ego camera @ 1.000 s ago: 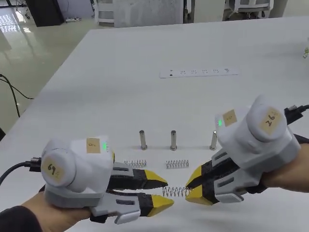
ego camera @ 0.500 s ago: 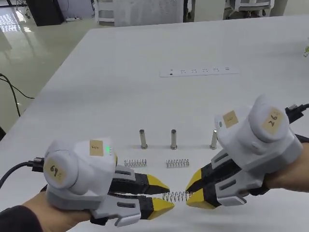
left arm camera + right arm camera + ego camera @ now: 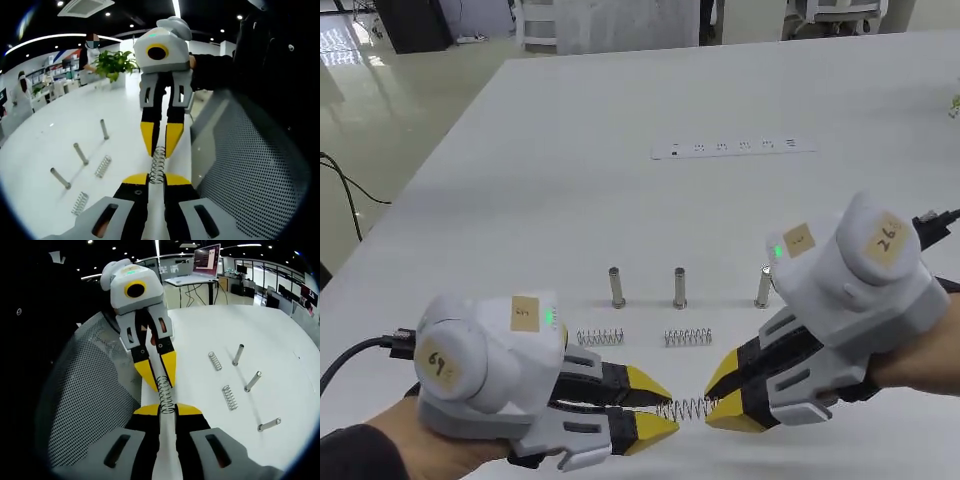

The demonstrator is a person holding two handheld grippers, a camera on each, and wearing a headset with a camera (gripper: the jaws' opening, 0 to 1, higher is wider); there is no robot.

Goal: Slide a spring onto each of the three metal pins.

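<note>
Spring pinched endwise between left gripper and right gripper, near the bare pins; next, by my judgement, free one end and align it over a pin.

White table bears three upright pins, two loose springs, a power strip.

The white left gripper and right gripper are showing black, yellow-tipped jaws; the silvery coiled wire spring is glinting against the white tabletop.
</note>
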